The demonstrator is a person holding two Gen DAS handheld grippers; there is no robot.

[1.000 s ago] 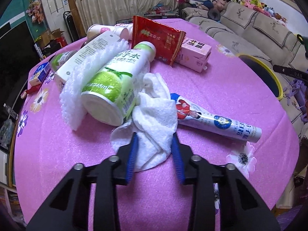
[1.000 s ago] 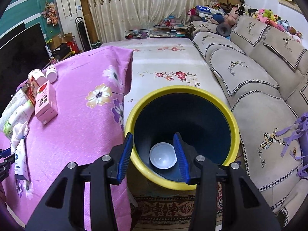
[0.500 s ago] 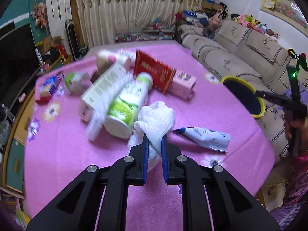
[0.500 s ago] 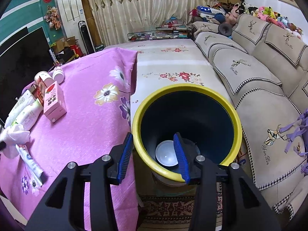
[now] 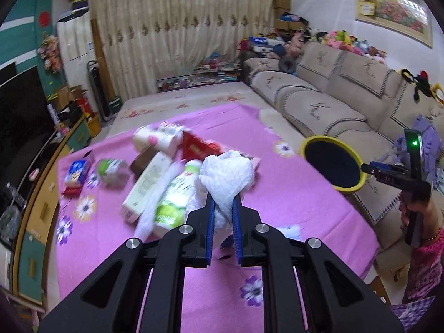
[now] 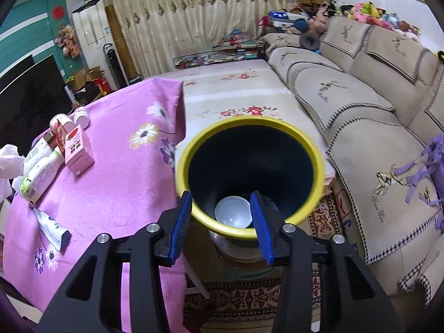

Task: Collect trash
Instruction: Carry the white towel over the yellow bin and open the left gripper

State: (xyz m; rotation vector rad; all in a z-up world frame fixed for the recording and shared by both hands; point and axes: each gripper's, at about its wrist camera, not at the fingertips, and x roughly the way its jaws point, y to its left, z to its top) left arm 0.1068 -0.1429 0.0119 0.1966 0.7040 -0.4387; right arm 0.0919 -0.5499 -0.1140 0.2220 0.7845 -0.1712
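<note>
left gripper (image 5: 222, 216): closed tight on the white tissue (image 5: 226, 177), lifted above desk (image 5: 291, 194) | right gripper (image 6: 220, 216): half open, empty, over bin (image 6: 319, 163) | bin lies to the tissue's right

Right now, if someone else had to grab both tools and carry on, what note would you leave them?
Left hand-held gripper: shut on the white crumpled tissue, held above the pink tablecloth.
Right hand-held gripper: open and empty, poised at the near rim of the yellow-rimmed bin.
Done: a white bowl-like item already lies in the bin.
Left: drop in the tissue, then the green-label bottle, pink carton, tube and the rest.
</note>
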